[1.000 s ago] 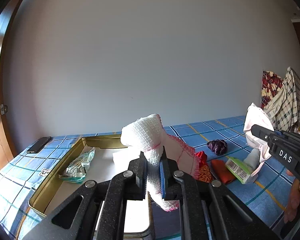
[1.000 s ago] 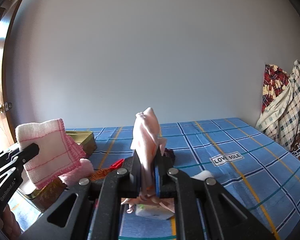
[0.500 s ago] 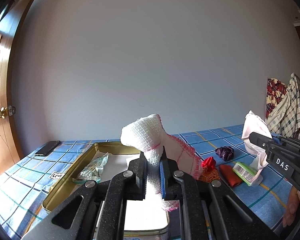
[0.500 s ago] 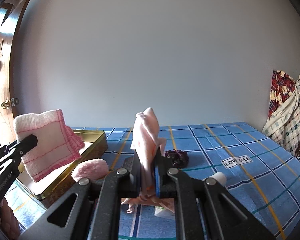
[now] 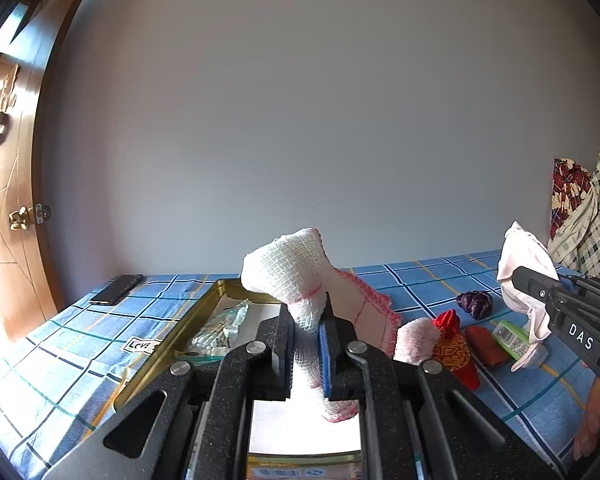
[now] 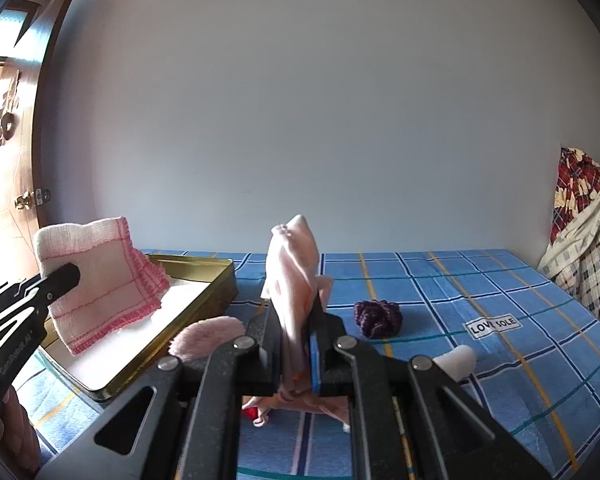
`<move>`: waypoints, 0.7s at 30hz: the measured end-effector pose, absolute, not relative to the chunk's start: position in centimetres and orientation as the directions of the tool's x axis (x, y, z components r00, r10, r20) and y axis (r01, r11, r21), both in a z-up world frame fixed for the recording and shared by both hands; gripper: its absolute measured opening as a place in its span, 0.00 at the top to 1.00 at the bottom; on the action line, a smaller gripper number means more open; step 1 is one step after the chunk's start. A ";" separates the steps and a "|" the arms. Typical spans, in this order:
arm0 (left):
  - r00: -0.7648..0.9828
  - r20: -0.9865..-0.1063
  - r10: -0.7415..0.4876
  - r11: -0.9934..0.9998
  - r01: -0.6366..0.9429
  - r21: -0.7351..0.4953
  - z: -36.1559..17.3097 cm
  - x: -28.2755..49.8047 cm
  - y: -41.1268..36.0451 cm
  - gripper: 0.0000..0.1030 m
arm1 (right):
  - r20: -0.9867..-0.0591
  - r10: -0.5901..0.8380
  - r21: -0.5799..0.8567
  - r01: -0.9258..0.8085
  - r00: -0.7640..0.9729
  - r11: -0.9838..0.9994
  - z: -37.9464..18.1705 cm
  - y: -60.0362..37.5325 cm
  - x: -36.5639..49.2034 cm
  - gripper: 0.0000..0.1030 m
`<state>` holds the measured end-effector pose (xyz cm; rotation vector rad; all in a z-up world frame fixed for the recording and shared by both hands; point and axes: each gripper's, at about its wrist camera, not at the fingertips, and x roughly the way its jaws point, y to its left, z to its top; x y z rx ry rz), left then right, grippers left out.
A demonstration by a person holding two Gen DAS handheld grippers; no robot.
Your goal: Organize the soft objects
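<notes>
On the bed [image 6: 500, 280], the gold tray [image 5: 172, 332] holds only a bag of swabs; several soft items remain beside its right edge. Our left gripper [image 5: 305, 340] pinches the white washcloth [image 5: 292, 276] over the tray, while our right gripper [image 6: 296, 344] clamps a pink cloth [image 6: 294, 272], perhaps a sock, both nearly level.

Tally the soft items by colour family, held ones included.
White with pink trim: 1, cloth held in the left gripper
Pale pink: 2, garment in the right gripper, puff
Purple: 1, scrunchie
Red: 2, pouch, flat cloth
Total: 6
</notes>
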<state>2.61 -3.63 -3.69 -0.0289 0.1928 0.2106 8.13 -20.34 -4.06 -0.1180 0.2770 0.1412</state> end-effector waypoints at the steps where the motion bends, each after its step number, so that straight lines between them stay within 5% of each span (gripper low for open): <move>1: 0.959 -0.195 0.207 0.977 -0.213 -0.007 -3.7 2.7 -3.6 0.90 | -0.280 0.125 -0.097 -0.158 0.952 0.983 -4.1 -20.2 8.1 0.91; 21: 0.934 -0.267 0.237 0.966 -0.255 -0.035 -4.4 2.8 -0.1 0.90 | -0.301 0.178 -0.125 -0.224 0.937 0.967 -4.8 -16.4 8.5 0.91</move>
